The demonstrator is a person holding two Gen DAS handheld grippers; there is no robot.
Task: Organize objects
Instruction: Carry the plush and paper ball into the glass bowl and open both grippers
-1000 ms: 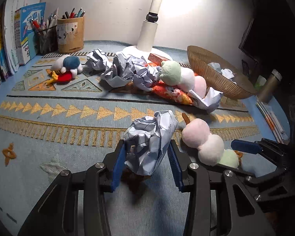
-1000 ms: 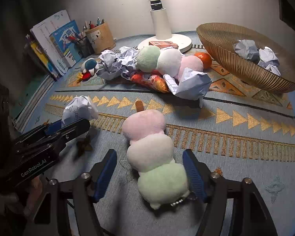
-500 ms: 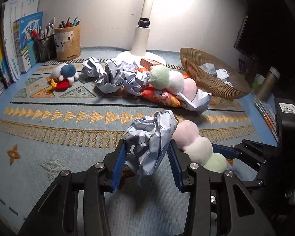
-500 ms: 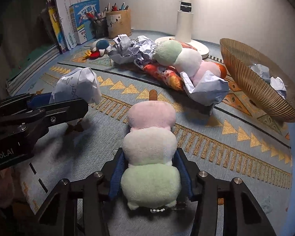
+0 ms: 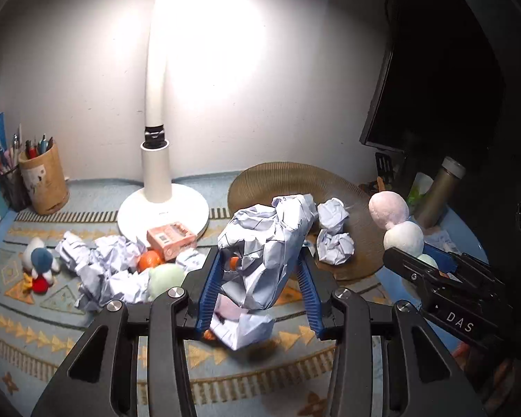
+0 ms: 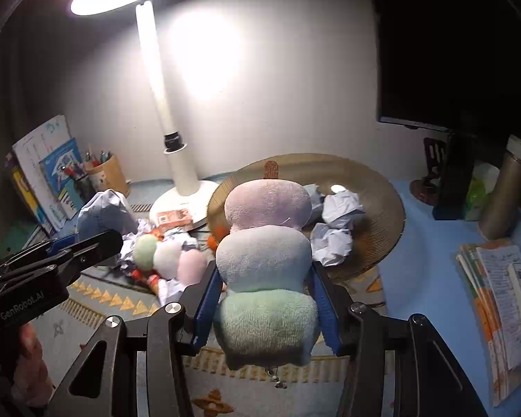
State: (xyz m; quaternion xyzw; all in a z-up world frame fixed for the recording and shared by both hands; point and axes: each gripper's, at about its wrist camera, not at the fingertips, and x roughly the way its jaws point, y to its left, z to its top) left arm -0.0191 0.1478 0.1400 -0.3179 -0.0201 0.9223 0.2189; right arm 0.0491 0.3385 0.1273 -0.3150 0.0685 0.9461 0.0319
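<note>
We see the left gripper (image 5: pixel 260 285) with its blue pads pressed on either side of a big crumpled ball of white lined paper (image 5: pixel 265 253), held clear above the patterned blue and gold woven mat (image 5: pixel 52 333). The jaws stand only partly apart, as wide as the wad between them. Beyond it lies the shallow round woven straw basket (image 5: pixel 295 173) near the mat's far right corner, with two smaller crumpled paper balls (image 5: pixel 333 236) already inside.

The right gripper (image 6: pixel 265 299) clamps a plush skewer of three soft balls, pink, white and green (image 6: pixel 265 260), by its lower half (the green ball sits lowest, the brown stick tip pokes out on top). This toy too hangs in the air, in front of the basket's near rim.

Along the far edge of the mat stands the white desk lamp (image 5: pixel 159 187), a small orange box (image 5: pixel 172 239) touching its base. To the left of that lies a heap of more crumpled paper (image 5: pixel 104 271), a second three-ball plush (image 6: pixel 170 255) and an orange fruit (image 5: pixel 149 260). A small blue and white plush bird (image 5: pixel 40 267) lies near the left edge, and a tan pen holder (image 5: pixel 45 182) stands at the far left corner.
</note>
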